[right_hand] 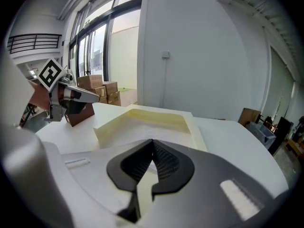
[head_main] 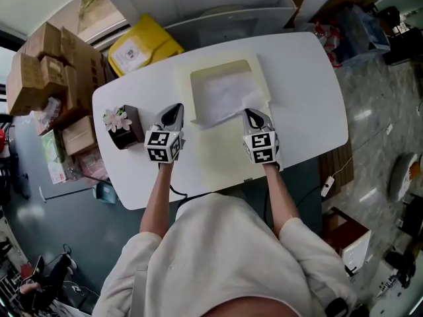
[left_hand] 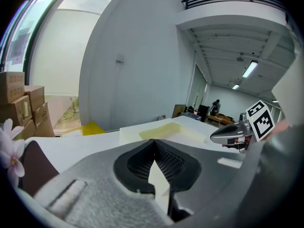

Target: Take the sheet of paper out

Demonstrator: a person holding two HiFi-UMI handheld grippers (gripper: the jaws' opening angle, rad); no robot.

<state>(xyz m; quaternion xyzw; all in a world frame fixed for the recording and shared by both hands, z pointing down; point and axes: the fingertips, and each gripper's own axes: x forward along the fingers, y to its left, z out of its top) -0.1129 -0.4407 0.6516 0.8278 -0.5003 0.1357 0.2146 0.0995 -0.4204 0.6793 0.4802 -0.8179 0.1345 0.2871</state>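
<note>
Sheet of paper (head_main: 221,98) lies in cream tray (head_main: 262,78) on counter (head_main: 310,98); my left fingers (left_hand: 135,163) together, empty, my right fingers (right_hand: 130,164) together at its near right corner; grasp step, next likely a sure pinch and nearward draw.

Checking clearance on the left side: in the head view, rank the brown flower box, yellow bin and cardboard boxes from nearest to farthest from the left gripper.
1. Brown flower box: on the table, just left of the left gripper.
2. Yellow bin: off the table, past its far edge.
3. Cardboard boxes: stacked off the table, far left.
</note>
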